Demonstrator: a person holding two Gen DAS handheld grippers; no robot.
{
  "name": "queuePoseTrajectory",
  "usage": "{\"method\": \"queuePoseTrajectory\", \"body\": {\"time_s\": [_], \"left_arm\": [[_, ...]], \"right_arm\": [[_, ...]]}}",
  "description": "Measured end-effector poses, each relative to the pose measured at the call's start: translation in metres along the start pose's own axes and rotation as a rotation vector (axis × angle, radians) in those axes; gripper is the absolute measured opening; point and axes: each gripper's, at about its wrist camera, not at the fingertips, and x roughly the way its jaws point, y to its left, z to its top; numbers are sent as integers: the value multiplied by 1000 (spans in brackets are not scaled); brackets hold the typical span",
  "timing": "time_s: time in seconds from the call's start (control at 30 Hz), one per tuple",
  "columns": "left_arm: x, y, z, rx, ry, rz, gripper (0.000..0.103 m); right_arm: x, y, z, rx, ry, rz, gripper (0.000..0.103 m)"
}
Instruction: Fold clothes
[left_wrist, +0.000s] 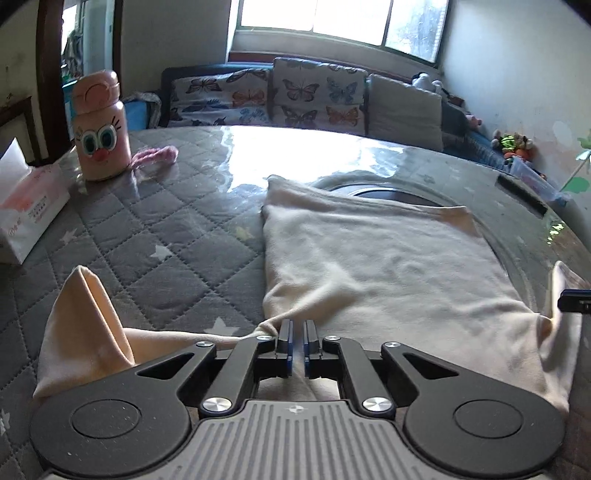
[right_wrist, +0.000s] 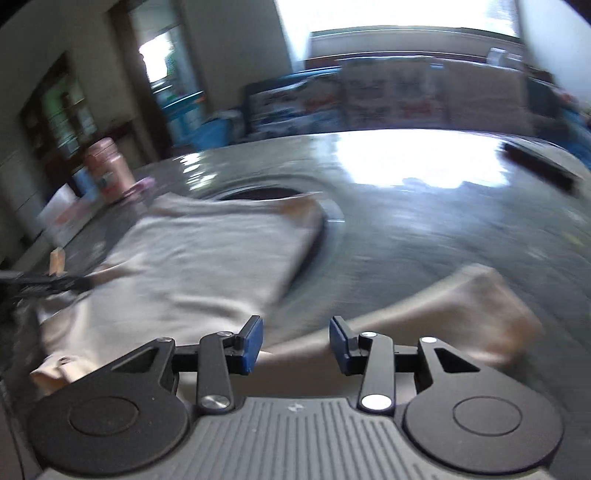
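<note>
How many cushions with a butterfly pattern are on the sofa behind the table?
2. One butterfly cushion is at the sofa's left end; the second butterfly cushion stands beside it to the right. The next cushion is plain. More may be hidden behind the table.

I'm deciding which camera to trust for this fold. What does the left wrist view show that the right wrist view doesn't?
Only the left wrist view: the left tongs shut on the cream shirt, a tissue pack, butterfly cushions, and star-quilted table cover, all sharp.

Only the right wrist view: the right tongs open, holding nothing, and a sleeve lying beyond them; the image is motion-blurred.

Both: the shirt spread on the table, the pink bottle, and the window.
</note>
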Motion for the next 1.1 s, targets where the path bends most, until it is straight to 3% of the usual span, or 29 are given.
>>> {"method": "queuePoseTrajectory", "body": {"time_s": [0.1,0.4,0.57,0.73,0.9,1.1], "left_arm": [[-13,4,-5,-11,-21,-2,17],[-47,48,-30,-81,-29,71,30],[-59,76,-41,-121,-29,127,32],[-54,97,-37,-156,-43,195,32],[-49,118,-33,-195,-61,266,32],[-51,156,-26,-329,-93,401,37]], "right_arm": [[-9,-29,-4,65,-23,-79,40],[9,-70,-4,124,-46,-174,41],[10,-74,-7,129,-61,-178,50],[13,-66,-7,100,-65,-186,68],[17,-56,-6,65,-64,-197,79],[21,-50,-6,48,-67,-209,84]]}}
